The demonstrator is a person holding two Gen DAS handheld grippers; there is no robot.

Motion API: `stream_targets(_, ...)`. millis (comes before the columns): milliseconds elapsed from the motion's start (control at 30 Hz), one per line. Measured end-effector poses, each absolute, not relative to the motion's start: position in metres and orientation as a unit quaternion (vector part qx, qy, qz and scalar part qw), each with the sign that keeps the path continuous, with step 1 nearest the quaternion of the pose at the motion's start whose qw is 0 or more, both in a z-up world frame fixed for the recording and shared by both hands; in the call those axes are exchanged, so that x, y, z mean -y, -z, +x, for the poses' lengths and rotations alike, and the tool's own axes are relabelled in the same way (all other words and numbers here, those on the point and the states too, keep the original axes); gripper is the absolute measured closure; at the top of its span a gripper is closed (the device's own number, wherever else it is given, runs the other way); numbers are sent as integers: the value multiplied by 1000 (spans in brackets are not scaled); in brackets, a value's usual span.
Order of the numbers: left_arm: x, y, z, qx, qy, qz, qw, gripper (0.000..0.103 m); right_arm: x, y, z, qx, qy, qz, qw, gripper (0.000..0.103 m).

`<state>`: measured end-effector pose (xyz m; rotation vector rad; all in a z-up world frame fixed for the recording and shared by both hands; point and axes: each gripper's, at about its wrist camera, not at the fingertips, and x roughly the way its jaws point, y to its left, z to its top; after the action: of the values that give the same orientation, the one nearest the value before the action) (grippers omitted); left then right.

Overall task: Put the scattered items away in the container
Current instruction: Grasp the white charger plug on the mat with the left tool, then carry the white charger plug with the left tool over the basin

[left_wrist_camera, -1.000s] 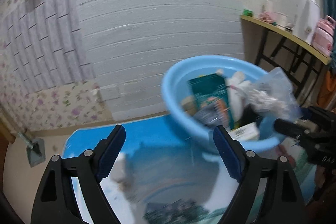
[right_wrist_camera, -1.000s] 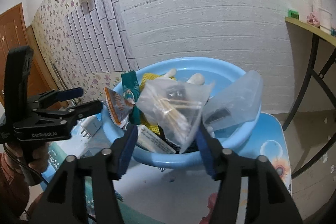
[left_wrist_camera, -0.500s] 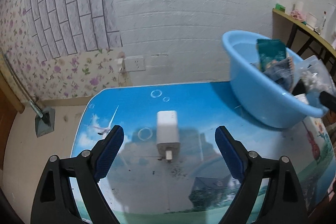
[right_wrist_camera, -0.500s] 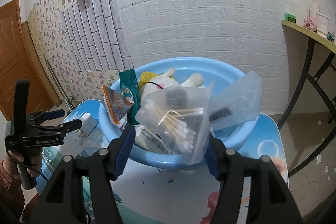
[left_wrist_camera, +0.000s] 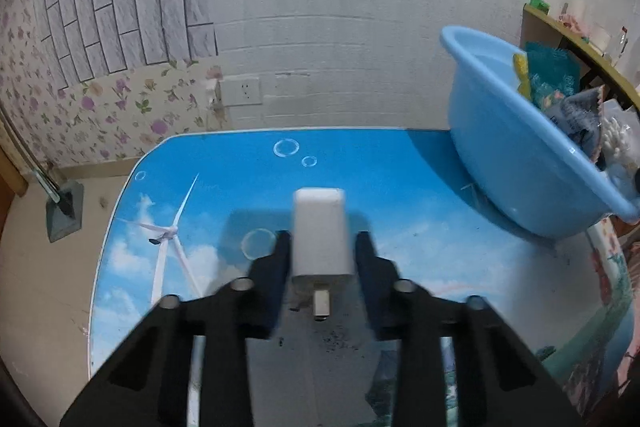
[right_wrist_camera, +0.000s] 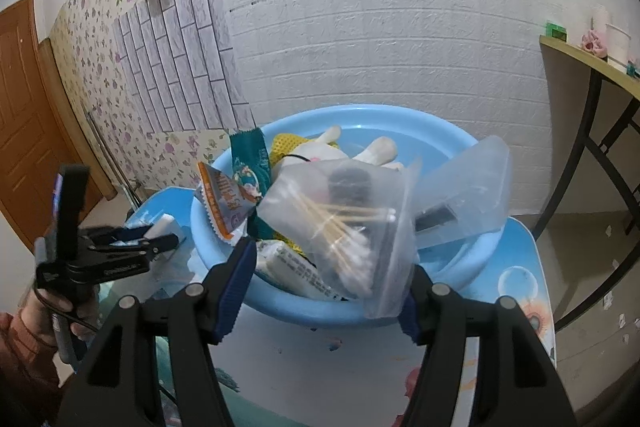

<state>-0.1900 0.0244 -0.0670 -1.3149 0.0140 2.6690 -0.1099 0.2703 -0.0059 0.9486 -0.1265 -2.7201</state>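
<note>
Since a moment ago my left tongs (left_wrist_camera: 320,247) have closed around the white charger (left_wrist_camera: 320,235) on the surface (left_wrist_camera: 400,179); my right tongs (right_wrist_camera: 326,279) hang open, the bag of cotton swabs (right_wrist_camera: 344,227) between them, over the blue basin (right_wrist_camera: 452,267).

A white charger block (left_wrist_camera: 322,235) lies flat on the table between the left gripper's (left_wrist_camera: 320,247) fingers, prong toward the camera, while the blue basin (left_wrist_camera: 516,167), full of packets, sits ahead to its right.

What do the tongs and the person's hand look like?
Both tongs are black plastic with silver screws. The right tongs have blue pads on their fingers. The left tongs carry small white lettering, with a thin black cable below. The hand wears a reddish-brown sleeve.
</note>
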Motion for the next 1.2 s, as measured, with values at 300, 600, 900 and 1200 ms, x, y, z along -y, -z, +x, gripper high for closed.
stream_targets(300,-28,53,-177,2,-902,-421,95,78,-273,-3,-102,42,941,312,121,40)
stream_targets(600,-39,16,-162,0,-917,-382,113,78,-281,-13,-92,48,948,295,107,40)
stream_targets(900,-58,-15,-152,-2,-926,-353,135,78,-300,-10,-94,52,950,300,67,40)
stream_targets(1200,-100,-33,-151,-22,-925,-338,172,78,-315,2,-104,61,944,320,45,40)
